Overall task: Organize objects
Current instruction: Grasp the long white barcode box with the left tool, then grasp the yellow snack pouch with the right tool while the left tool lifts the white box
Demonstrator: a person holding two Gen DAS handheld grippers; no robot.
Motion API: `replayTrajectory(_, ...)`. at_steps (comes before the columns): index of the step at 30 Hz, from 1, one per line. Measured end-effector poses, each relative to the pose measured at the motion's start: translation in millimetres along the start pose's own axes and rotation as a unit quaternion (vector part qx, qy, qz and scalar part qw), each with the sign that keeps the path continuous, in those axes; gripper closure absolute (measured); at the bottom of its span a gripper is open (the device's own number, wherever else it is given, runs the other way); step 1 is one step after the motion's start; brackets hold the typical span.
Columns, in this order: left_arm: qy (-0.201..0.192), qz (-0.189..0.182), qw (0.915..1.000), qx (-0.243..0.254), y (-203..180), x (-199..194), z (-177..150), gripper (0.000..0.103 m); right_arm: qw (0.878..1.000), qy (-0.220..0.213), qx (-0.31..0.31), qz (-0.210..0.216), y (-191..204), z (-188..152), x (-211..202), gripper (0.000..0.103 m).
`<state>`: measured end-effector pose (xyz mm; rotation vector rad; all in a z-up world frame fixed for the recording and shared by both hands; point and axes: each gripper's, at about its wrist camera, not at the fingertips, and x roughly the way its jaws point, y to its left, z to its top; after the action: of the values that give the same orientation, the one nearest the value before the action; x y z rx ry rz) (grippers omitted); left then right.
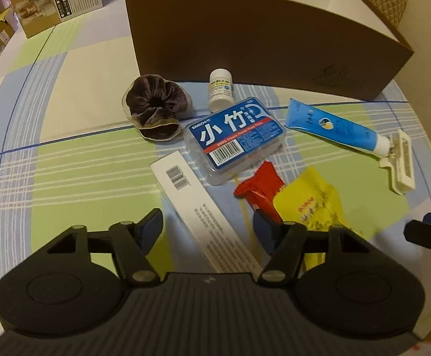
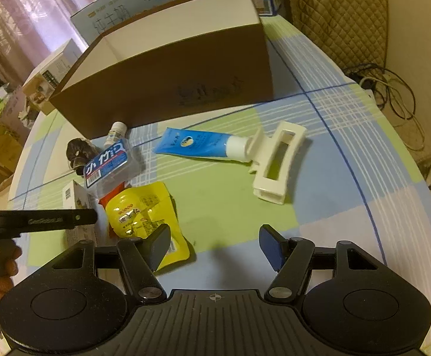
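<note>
Left gripper [image 1: 208, 230]: jaws spread wide, holding nothing; the long white box [image 1: 203, 216] runs up between the fingers, lying on the tablecloth [image 1: 67, 124].
Right gripper [image 2: 214, 244]: jaws spread wide, nothing held; bare cloth between the fingers, the left pad over the lower corner of the yellow snack pouch [image 2: 142, 219].
Brown carton [image 1: 260, 38]: open-topped, at 12 o'clock in both views, standing on the table behind the loose items.
Left view only: the purple velvet scrunchie [image 1: 156, 106] in full at 11 o'clock, and the red packet [image 1: 263, 190] lying partly under the yellow pouch (the right view gives only a dark sliver of the scrunchie and a red edge).
Right view only: the cream hair claw [image 2: 275, 163] in full at 1 o'clock, touching the cap of the blue tube [image 2: 197, 145]; the left gripper's arm crosses at 9 o'clock and hides most of the white box.
Both views: floss pick case [image 1: 234, 139], blue label with a barcode, just beside the small white pill bottle [image 1: 221, 89], which stands upright close to the carton wall.
Surroundings: printed boxes [image 2: 132, 3] behind the carton at 11 o'clock; quilted tan cover [image 2: 340, 9] at 1 o'clock; tangle of cables [image 2: 393, 89] past the table edge at 2 o'clock.
Obstruction: each gripper's black body fills the 6 o'clock part of its own view.
</note>
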<state>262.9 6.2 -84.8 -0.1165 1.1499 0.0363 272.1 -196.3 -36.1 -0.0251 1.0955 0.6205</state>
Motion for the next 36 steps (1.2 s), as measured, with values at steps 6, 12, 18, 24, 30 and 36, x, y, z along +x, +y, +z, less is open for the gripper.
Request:
replayTrajectory(6, -0.002, 0.005, 0.9999, 0.009, 4, 8, 2, 0.069, 0.999, 0.005, -0.047, 0.027, 20, 2, 15, 0.04)
replayTrajectory(12, -0.005, 0.015, 0.9998, 0.012, 18, 6, -3, 0.08, 0.991, 0.016, -0.119, 0.055, 43, -1, 38, 0.037)
replayTrajectory(18, -0.004, 0.03, 0.9996, 0.0, 36, 1, -11, 0.08, 0.982, 0.022, -0.179, 0.052, 62, -7, 60, 0.029)
replayTrajectory(24, -0.002, 0.032, 0.9994, -0.012, 49, -4, -18, 0.08, 0.977, 0.026, -0.209, 0.036, 74, -11, 80, 0.029)
replayTrajectory(30, -0.001, 0.03, 0.9994, -0.016, 52, -5, -21, 0.08, 0.968, 0.011, -0.251, 0.024, 85, -19, 89, 0.03)
replayTrajectory(36, 0.003, 0.029, 0.9995, -0.013, 51, -1, -21, 0.08, 0.964, -0.002, -0.267, 0.01, 87, -25, 90, 0.038)
